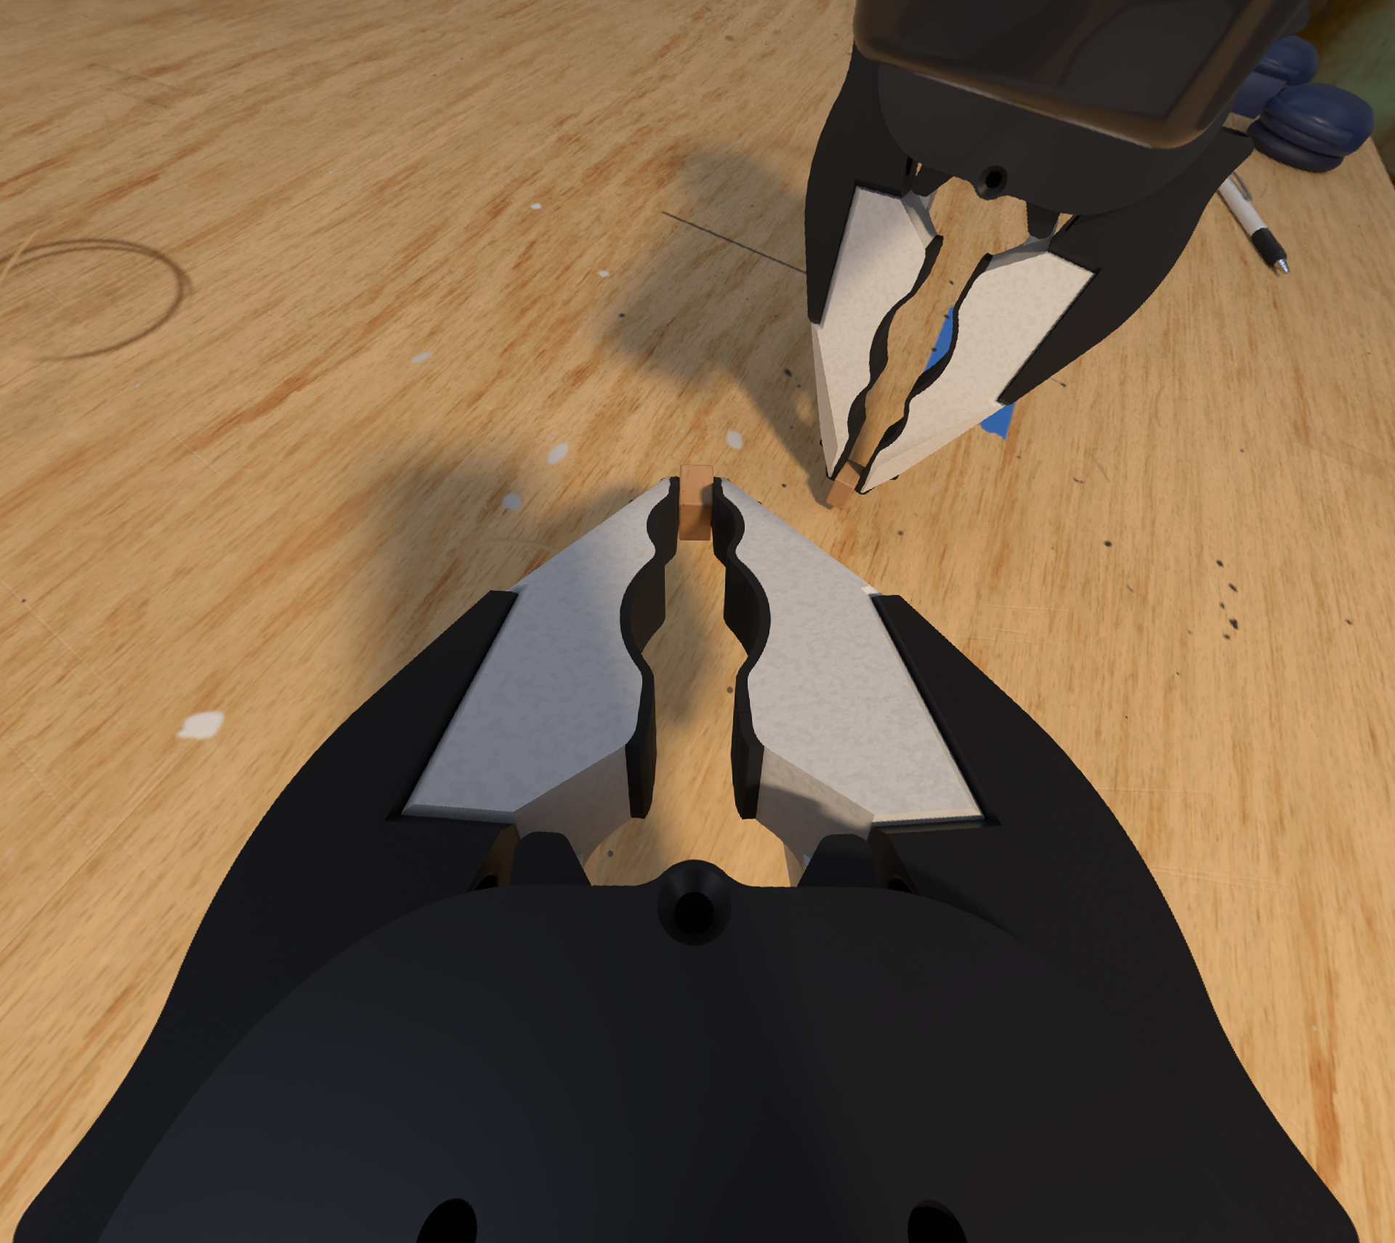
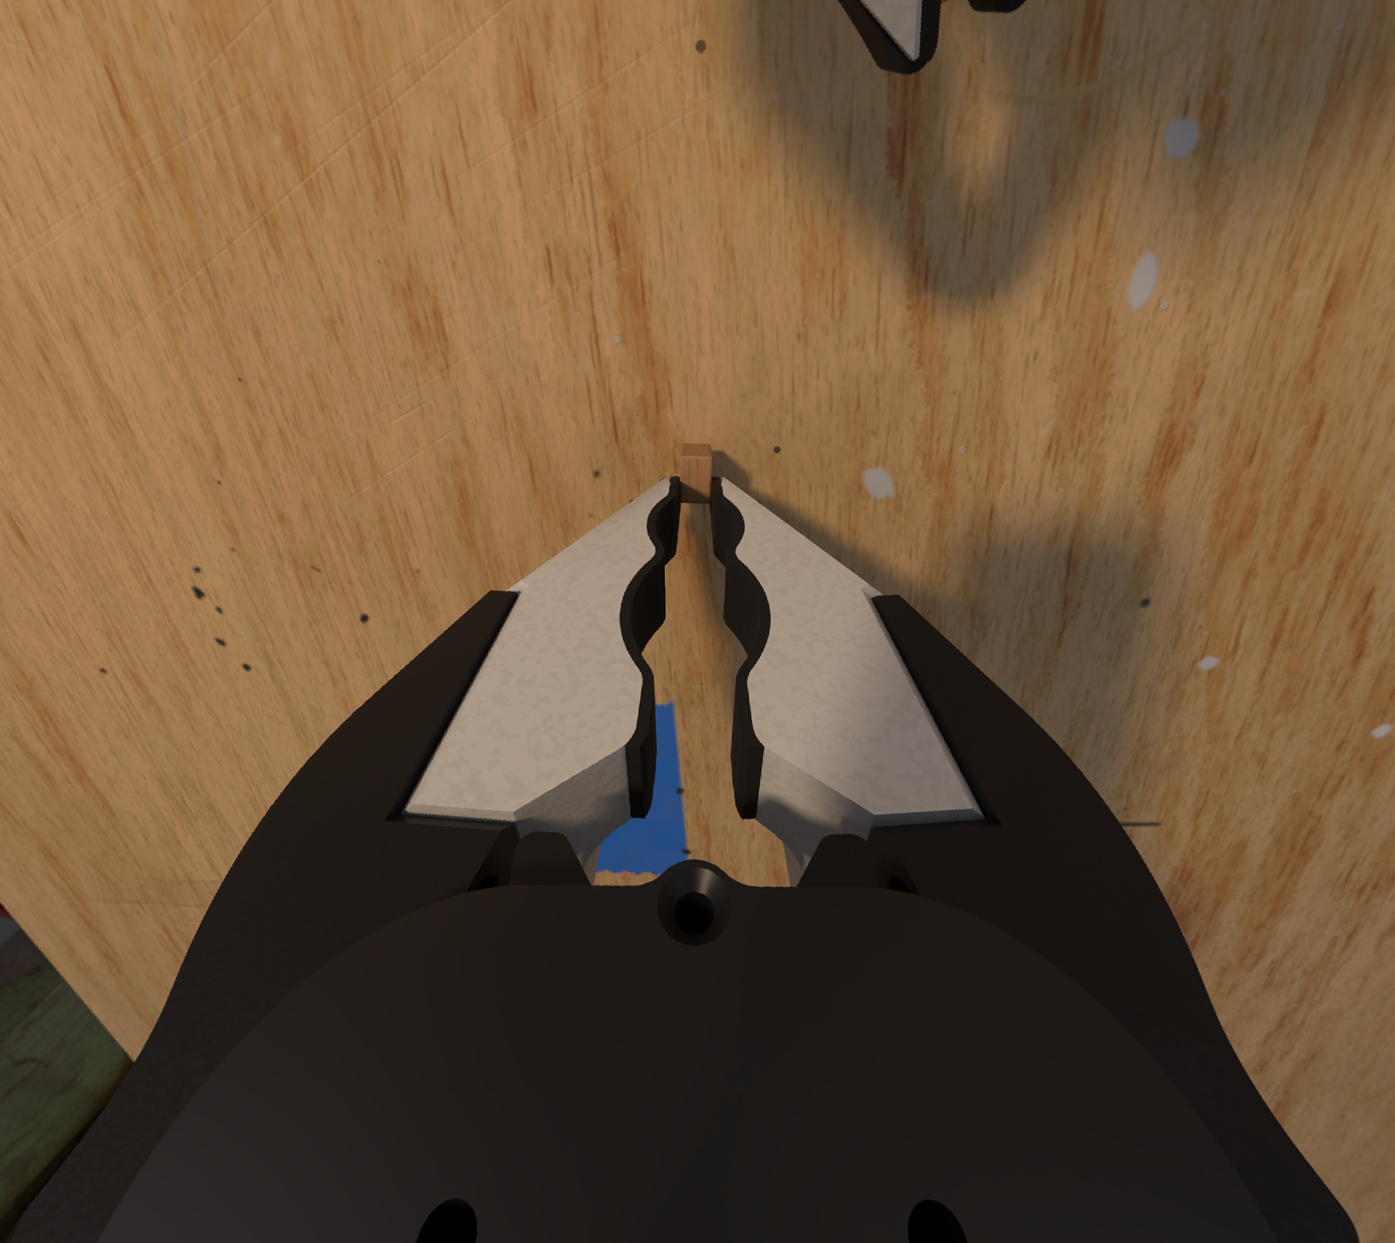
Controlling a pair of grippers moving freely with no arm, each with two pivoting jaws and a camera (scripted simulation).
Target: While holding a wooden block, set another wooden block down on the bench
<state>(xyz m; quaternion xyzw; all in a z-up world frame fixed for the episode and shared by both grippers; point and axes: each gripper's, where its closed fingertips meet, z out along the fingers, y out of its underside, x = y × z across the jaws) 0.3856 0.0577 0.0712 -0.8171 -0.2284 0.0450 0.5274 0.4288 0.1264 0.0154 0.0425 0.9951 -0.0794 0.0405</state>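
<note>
While the left gripper [image 1: 695, 490] hangs above the table [image 1: 377, 225], fingers clamped on a block [image 1: 695, 503], the right gripper [image 1: 847, 481] (pointing steeply down) pinches a second block [image 1: 842, 490] at the surface, near blue tape [image 1: 996, 423].

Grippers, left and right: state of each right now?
Left gripper: shut on a wooden block.
Right gripper: shut on a second wooden block, low at the bench.

Two small tan wooden blocks [image 1: 695, 502] [image 1: 843, 487], each pinched between fingertips above the bench [image 1: 377, 225].
</note>
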